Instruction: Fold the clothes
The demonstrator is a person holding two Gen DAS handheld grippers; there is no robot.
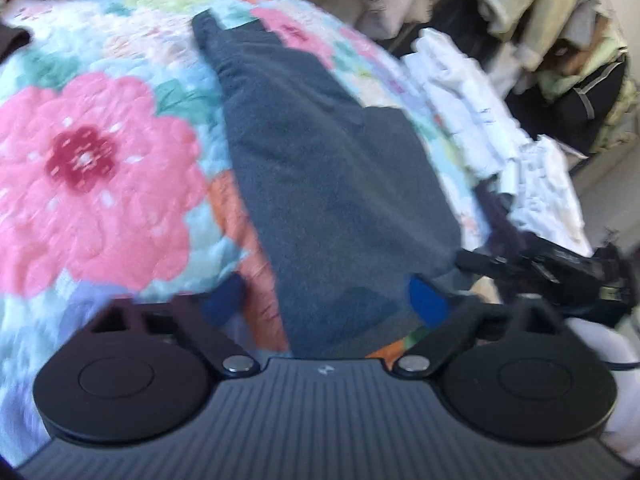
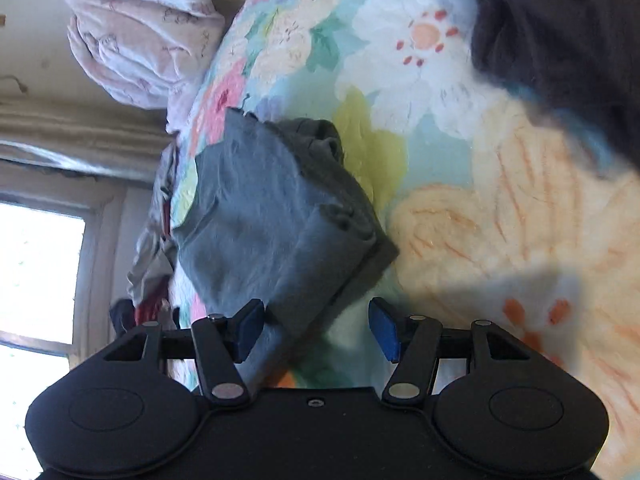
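Note:
A dark grey-blue garment (image 1: 320, 184) lies folded lengthwise on a floral quilt (image 1: 96, 184), running away from the left gripper. My left gripper (image 1: 324, 300) is open, its blue pads on either side of the garment's near end. In the right wrist view the same garment (image 2: 272, 216) lies bunched and folded on the quilt (image 2: 500, 220). My right gripper (image 2: 316, 328) is open, its pads straddling the garment's near edge. The right gripper also shows at the right edge of the left wrist view (image 1: 560, 264).
A pile of white folded laundry (image 1: 492, 132) sits at the quilt's right edge. More clothes hang on a rack (image 1: 560, 40) behind. A dark cloth (image 2: 560, 40) lies at the top right of the right wrist view. A pale bundle (image 2: 136, 40) and a window (image 2: 36, 272) are on the left.

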